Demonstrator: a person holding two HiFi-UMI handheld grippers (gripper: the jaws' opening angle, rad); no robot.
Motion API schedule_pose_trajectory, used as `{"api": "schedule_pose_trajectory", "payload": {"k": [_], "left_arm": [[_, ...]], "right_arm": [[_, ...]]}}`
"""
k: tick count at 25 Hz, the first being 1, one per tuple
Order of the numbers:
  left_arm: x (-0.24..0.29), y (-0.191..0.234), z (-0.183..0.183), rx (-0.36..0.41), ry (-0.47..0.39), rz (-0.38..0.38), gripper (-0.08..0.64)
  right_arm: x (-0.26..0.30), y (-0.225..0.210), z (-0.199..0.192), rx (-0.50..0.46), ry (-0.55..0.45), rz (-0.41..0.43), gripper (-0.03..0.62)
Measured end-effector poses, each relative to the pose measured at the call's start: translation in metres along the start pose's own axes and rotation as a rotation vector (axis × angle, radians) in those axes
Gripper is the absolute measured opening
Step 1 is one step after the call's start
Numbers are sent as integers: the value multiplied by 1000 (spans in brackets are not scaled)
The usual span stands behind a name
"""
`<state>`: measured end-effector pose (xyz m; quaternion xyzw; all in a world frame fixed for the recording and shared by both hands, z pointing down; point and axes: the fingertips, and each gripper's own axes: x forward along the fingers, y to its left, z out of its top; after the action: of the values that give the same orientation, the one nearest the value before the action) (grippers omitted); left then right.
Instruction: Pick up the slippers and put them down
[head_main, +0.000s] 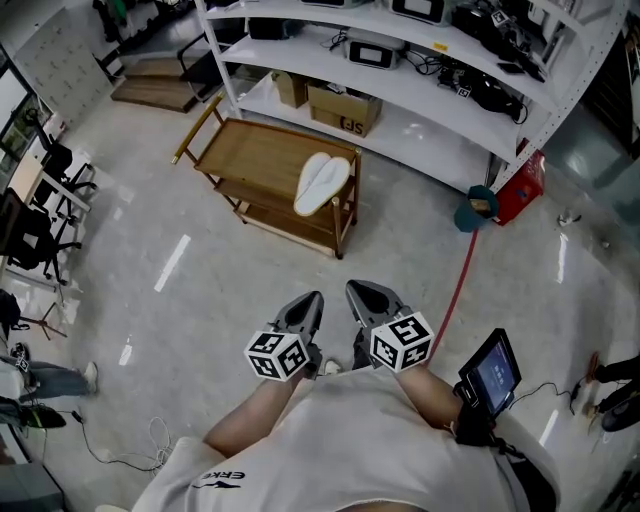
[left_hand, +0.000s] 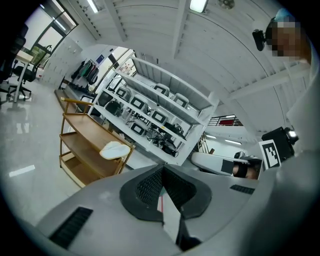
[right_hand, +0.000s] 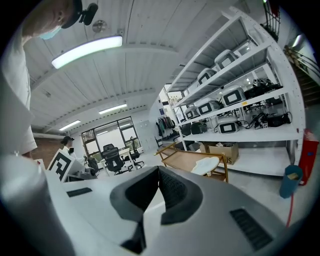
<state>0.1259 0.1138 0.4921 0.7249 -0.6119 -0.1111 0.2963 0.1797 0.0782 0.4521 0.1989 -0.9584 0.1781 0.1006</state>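
Overhead, the slippers (head_main: 322, 183) lay together on the table (head_main: 250, 150), well apart from the left gripper (head_main: 311, 298) and the right gripper (head_main: 356, 289). The left gripper view showed its jaws pressed together on nothing. The right gripper view showed the same, with the slippers far ahead.
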Motion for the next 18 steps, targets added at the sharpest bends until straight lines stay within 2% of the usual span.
{"api": "schedule_pose_trajectory", "payload": {"k": [8,18], "left_arm": [[44,31,25,-26,-17,93,3],[126,62,48,-45,-3,211,5]], "right_arm": [[42,-41,23,5,30,52,6],[90,-124,43,45,74,101,6]]}}
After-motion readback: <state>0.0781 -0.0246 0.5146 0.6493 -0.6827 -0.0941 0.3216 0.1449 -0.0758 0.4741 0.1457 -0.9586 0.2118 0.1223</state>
